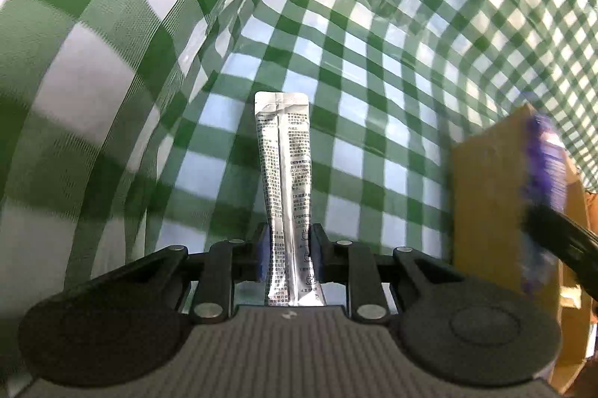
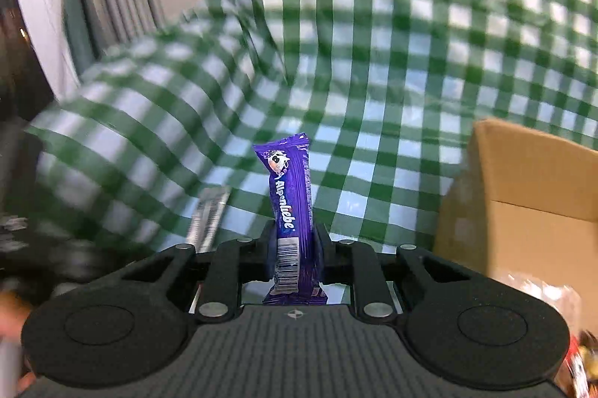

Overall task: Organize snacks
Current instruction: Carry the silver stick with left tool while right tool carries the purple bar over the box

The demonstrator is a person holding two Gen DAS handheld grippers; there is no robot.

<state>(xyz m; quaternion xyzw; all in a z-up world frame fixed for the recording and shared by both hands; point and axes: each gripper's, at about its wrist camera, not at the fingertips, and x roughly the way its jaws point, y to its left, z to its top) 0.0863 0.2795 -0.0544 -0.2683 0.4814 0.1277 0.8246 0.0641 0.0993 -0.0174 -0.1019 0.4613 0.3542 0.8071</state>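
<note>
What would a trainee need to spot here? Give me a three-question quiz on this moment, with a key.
1. True or false: the left gripper holds a silver sachet.
2. What brand name is on the purple candy pack in the right gripper?
3. The cardboard box stands on: A) bare wood, B) green checked cloth, C) a tray.

Key: 1 true; 2 Alpenliebe; 3 B.
</note>
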